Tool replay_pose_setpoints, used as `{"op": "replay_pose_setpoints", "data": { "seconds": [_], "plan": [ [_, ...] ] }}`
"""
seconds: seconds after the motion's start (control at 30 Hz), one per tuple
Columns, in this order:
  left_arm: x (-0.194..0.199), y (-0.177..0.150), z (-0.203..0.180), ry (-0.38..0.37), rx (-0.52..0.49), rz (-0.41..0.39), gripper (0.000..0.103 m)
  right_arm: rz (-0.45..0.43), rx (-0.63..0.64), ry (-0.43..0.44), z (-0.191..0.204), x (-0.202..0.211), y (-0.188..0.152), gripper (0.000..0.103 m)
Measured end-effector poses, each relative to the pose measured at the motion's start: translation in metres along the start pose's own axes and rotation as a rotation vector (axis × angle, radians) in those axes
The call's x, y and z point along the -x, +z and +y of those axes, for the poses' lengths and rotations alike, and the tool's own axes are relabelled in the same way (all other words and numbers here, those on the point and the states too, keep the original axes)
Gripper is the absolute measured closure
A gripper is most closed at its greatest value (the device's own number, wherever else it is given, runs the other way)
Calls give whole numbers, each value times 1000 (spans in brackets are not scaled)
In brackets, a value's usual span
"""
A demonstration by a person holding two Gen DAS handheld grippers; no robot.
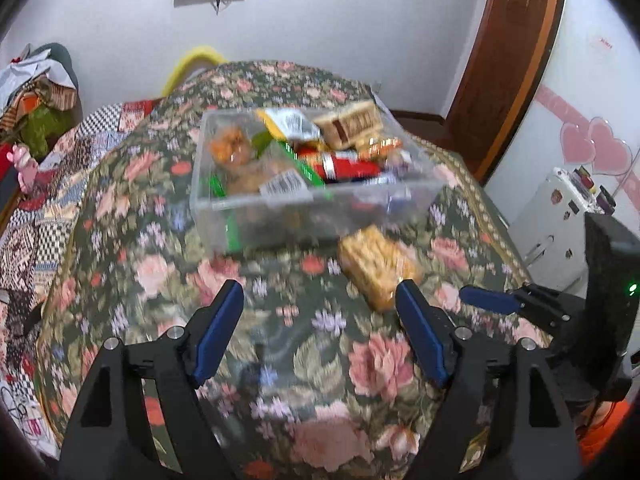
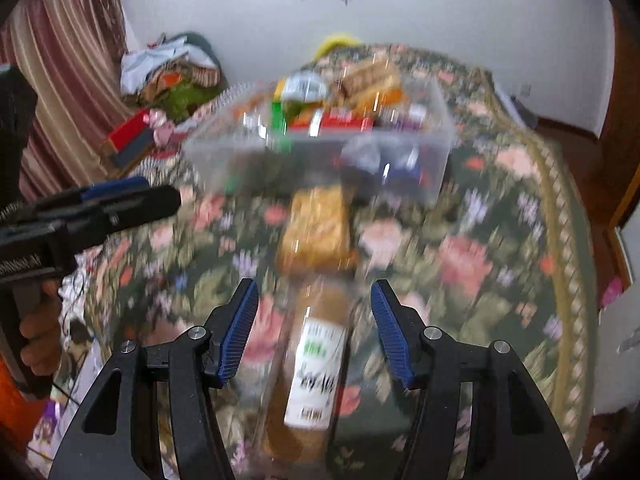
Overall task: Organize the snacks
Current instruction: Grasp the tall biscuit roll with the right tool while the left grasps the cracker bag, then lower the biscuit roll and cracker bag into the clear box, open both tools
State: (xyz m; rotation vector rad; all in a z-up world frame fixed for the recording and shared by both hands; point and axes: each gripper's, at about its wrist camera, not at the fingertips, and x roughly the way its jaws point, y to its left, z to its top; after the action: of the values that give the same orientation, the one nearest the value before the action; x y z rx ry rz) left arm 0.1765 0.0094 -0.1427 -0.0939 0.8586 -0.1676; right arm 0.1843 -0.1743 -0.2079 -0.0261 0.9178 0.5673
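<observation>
A clear plastic box point(image 1: 280, 208) full of snack packets stands on the floral tablecloth; it also shows in the right wrist view point(image 2: 436, 136). A yellow-brown cracker packet point(image 1: 380, 266) lies on the cloth just in front of the box, also seen from the right wrist point(image 2: 316, 228). A clear packet with a white label point(image 2: 316, 360) lies between my right gripper's fingers. My right gripper point(image 2: 314, 328) is open around it, not touching. My left gripper point(image 1: 320, 320) is open and empty, left of the cracker packet. The right view is blurred.
The floral tablecloth point(image 1: 200, 280) covers the table, whose right edge point(image 2: 560, 240) drops off to the floor. A pile of clothes and quilts point(image 1: 36, 112) lies to the left. A white fridge point(image 1: 560, 216) stands at the right. The right gripper's tip point(image 1: 488, 300) shows beside my left one.
</observation>
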Motion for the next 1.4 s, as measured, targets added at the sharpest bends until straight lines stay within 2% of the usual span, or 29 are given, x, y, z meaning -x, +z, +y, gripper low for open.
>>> {"op": "replay_pose_setpoints", "data": {
  "seconds": [0.17,0.27,0.3,0.4,0.6,0.73,1.07,1.13,1.2,1.4],
  "plan": [
    [-11,-12,-1,-5,13,43,25,78,-19,21,-3,-19,-20,49],
    [-23,-17,-7,-2,1,77,25,64,-10,11,-4,-16,-31,60],
    [-27,-17,-8,-2,0,86,25,59,-11,15,-4,-13,-32,67],
    [-38,-16,-16,-15,7,106,25,44,-37,30,-13,-6,-35,70],
    [-61,-4,-38,-27,0,118,25,2,-82,-21,-40,9,-40,70],
    [-89,8,-50,-16,-1,140,25,-31,-122,-51,-58,20,-42,70],
    [-139,17,-68,20,4,173,25,-52,-164,-39,-75,18,-36,70],
    [-139,16,-70,30,-4,157,37,-55,-161,-34,-74,15,-33,70],
    [-137,16,-69,12,-12,158,56,-59,-157,-32,-72,13,-30,70],
    [-119,10,-55,-31,4,148,58,-83,-143,-29,-62,13,-20,70]
  ]
}}
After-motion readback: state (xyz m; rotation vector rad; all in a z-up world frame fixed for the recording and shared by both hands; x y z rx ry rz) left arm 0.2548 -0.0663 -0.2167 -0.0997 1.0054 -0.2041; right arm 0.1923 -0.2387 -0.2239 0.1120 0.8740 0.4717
